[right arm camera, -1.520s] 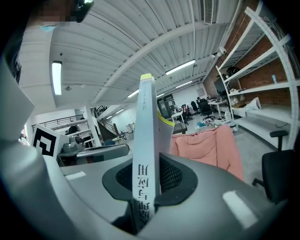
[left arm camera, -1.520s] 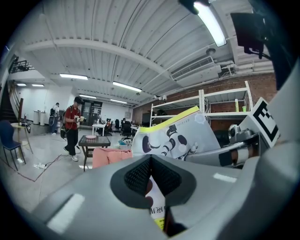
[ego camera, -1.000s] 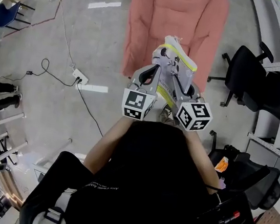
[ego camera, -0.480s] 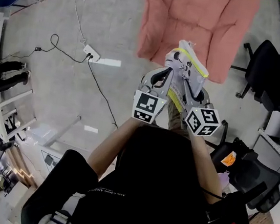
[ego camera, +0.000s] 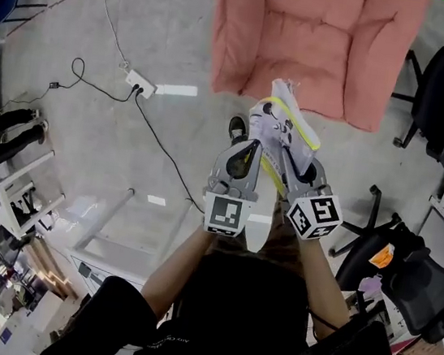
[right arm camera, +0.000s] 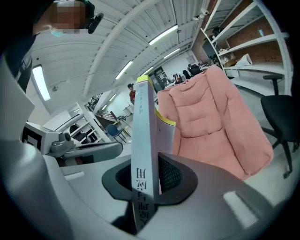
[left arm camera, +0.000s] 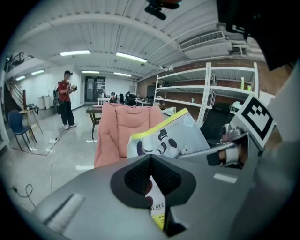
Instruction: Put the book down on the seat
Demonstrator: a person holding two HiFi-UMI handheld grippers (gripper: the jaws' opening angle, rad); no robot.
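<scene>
Grey left gripper [ego camera: 252,138], right gripper [ego camera: 293,152] alongside, both tilted down, clamping book [ego camera: 288,115]

The pink seat [ego camera: 322,47] runs off the top edge of the head view. There the book [ego camera: 296,116] shows only its upper end; the rest lies under the left gripper [ego camera: 257,132] and the right gripper [ego camera: 285,145]. In the right gripper view an office chair [right arm camera: 281,117] is cut by the right edge. What the far person [left arm camera: 65,98] holds is too small to tell.
</scene>
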